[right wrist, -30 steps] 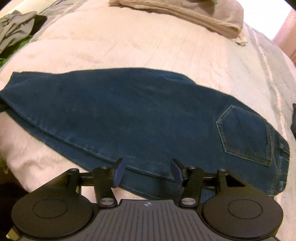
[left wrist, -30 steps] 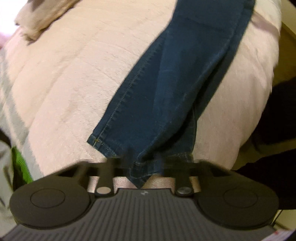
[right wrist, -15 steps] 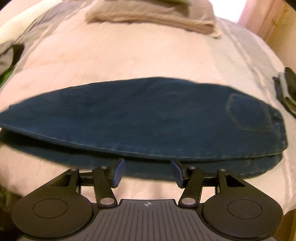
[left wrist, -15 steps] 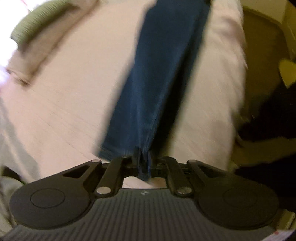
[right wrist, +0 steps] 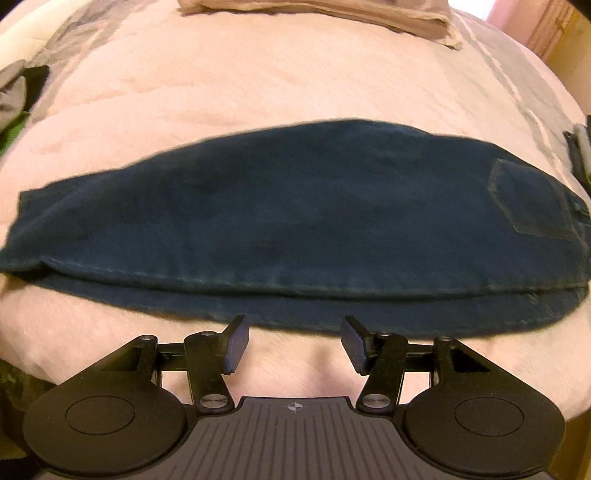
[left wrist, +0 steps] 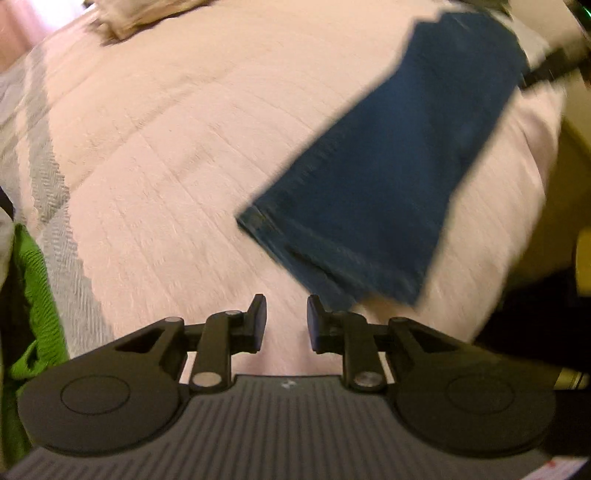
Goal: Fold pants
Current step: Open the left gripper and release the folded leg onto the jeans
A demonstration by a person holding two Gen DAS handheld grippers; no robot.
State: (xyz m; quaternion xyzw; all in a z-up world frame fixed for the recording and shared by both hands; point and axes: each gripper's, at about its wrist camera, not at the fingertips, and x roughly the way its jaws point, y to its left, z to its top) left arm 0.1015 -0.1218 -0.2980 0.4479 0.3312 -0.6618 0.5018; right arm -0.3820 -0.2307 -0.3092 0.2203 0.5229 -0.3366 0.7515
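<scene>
Dark blue jeans [right wrist: 295, 221] lie flat on pink quilted bed [right wrist: 258, 92], folded lengthwise, one leg over the other, back pocket [right wrist: 532, 199] at right in right wrist view. Left gripper [left wrist: 286, 317]: jaws just been opening, now slightly apart, nothing btwn them, hem end [left wrist: 332, 258] just beyond. Right gripper [right wrist: 293, 341]: jaws apart, empty, at the jeans' near edge. Folded beige cloth [right wrist: 332, 11] at far end.

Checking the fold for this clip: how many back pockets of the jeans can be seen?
1. A single back pocket shows on the top layer of the jeans, at their right end in the right wrist view. The other may be hidden underneath, since the jeans lie folded lengthwise.
</scene>
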